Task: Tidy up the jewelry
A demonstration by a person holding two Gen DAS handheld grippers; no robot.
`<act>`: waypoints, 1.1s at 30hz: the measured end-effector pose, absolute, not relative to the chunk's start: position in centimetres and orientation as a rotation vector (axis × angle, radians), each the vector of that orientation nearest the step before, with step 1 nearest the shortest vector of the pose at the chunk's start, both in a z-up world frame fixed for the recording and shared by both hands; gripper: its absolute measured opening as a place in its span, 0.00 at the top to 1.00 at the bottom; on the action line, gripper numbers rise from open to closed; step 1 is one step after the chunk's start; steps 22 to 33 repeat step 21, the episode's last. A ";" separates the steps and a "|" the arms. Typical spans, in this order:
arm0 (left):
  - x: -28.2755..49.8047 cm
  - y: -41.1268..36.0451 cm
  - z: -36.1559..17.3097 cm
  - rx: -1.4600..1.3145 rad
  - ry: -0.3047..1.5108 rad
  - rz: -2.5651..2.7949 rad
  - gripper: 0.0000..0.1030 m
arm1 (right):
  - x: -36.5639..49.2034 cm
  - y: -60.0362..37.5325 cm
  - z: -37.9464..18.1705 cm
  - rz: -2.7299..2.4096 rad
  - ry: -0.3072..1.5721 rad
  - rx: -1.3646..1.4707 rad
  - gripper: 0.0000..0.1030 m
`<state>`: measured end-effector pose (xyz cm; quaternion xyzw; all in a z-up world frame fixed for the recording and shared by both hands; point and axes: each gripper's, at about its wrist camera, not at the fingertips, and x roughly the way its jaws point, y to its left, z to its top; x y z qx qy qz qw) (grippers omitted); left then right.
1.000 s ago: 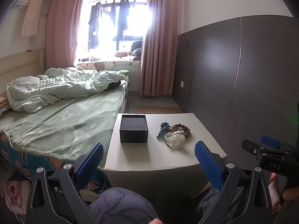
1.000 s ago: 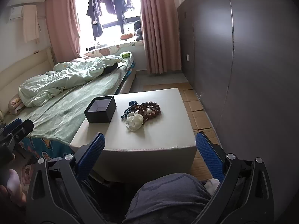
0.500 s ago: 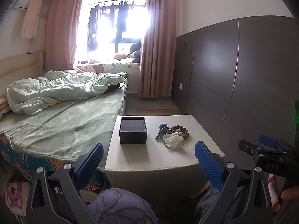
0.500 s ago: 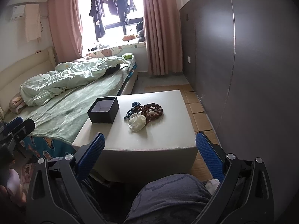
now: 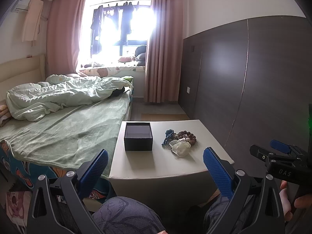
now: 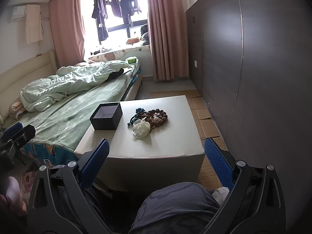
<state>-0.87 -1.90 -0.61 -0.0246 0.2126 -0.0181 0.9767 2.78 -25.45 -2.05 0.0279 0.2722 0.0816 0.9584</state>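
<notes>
Our left gripper and right gripper gape wide, empty. Beside the black box, the bead bracelets look slippery; we'd pinch one loop's edge.

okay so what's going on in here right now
A seated person holds a gripper in each hand, and neither the left gripper nor the right gripper grips anything; both are open, short of the white table. On it a pile of beaded jewelry lies beside an open black box, which looks empty. Sorting has not started.
</notes>
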 end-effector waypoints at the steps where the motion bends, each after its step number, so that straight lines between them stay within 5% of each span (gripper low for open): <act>1: -0.9 -1.9 -0.6 -0.052 0.428 -0.038 0.08 | 2.8 -25.4 -2.0 0.165 0.552 0.056 0.05; 33: -1.0 -2.8 -0.6 -0.035 0.421 -0.050 0.08 | 2.7 -25.4 -2.0 0.164 0.553 0.049 0.05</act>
